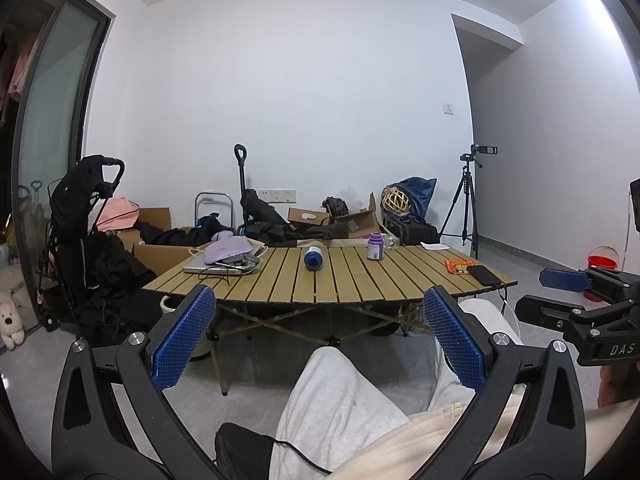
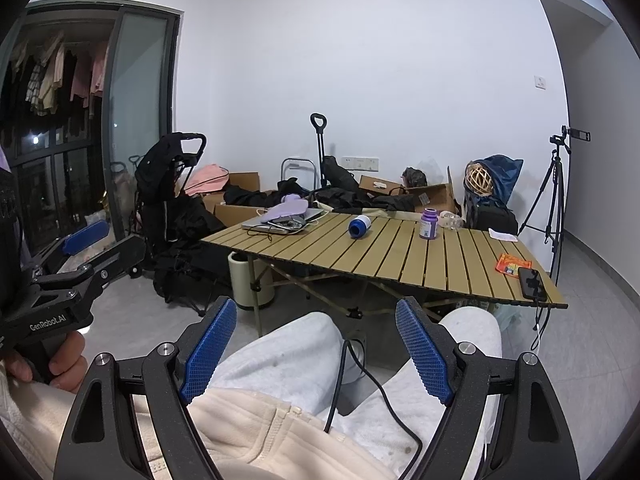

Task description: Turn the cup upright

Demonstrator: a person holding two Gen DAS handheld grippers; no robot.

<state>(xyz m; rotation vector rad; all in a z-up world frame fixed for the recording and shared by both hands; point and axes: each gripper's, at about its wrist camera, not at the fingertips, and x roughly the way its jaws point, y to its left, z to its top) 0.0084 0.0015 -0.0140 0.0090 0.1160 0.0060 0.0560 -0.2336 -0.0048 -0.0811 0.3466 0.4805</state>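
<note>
Slatted folding table (image 1: 348,280): blue cup (image 1: 312,258) on side, purple bottle (image 1: 375,246) upright, laptop (image 1: 208,266), phone (image 1: 485,275), orange packet (image 1: 458,267).

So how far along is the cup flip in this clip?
Nothing looks done: the blue cup lies on its side on the slatted table, apart from the purple bottle. Nothing is in hand; the left gripper and right gripper are open, back over the person's lap. Reaching, gripping and standing it up all remain.
</note>
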